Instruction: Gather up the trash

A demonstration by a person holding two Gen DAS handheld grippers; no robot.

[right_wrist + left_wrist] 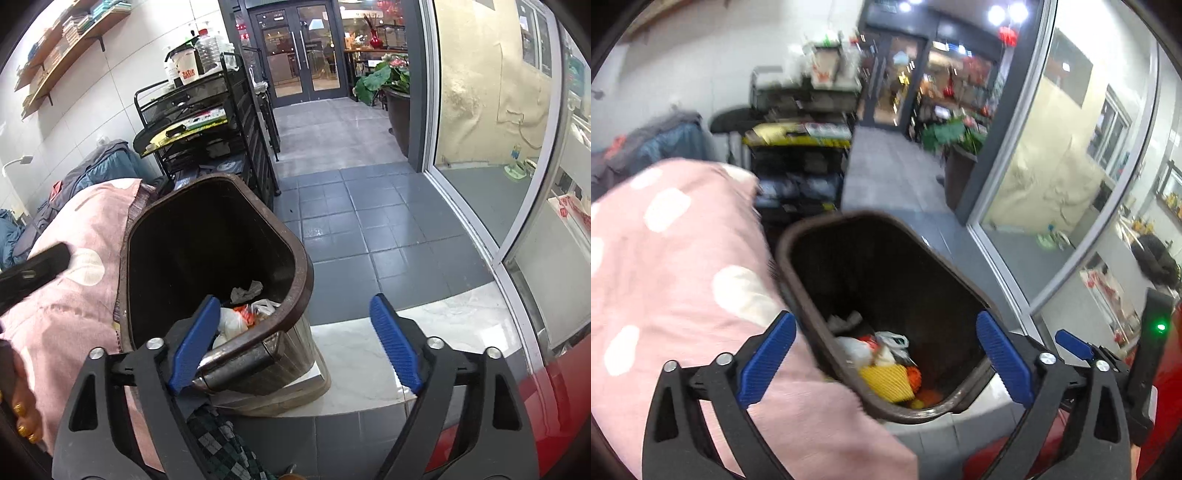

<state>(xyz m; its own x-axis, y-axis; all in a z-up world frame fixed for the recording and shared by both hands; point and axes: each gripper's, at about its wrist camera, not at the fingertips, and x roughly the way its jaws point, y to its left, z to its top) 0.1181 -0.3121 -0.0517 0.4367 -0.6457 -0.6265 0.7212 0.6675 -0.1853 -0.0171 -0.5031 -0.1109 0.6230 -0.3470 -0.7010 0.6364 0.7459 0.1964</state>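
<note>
Dark brown plastic trash bin (pixel 798 258), lid off, stands on grey tiled floor (pixel 369 229) beside pink white-dotted fabric cushion (pixel 676 258). Inside, at bottom: yellow ribbed item (pixel 886 382), white plastic bags (pixel 857 349), orange scraps (pixel 914 376). Left gripper (pixel 886 365) above bin mouth, blue pads wide apart, empty. Right gripper (pixel 295 343) over near rim, pads spread, nothing held.

The brown trash bin (pixel 295 258) stands open-topped, its mouth unblocked; trash (pixel 882 365) lies only at the bottom, leaving the upper hollow free. On its left a pink spotted bedcover (pixel 676 266) presses against the rim and closes that side. Behind it a black wire rack (pixel 221 122) blocks the way back. To the right the grey tiled floor (pixel 369 221) lies open as far as the glass partition (pixel 480 147). The left hand-held gripper (pixel 886 354) hangs over the mouth, nothing between its 2 spread jaws.
</note>
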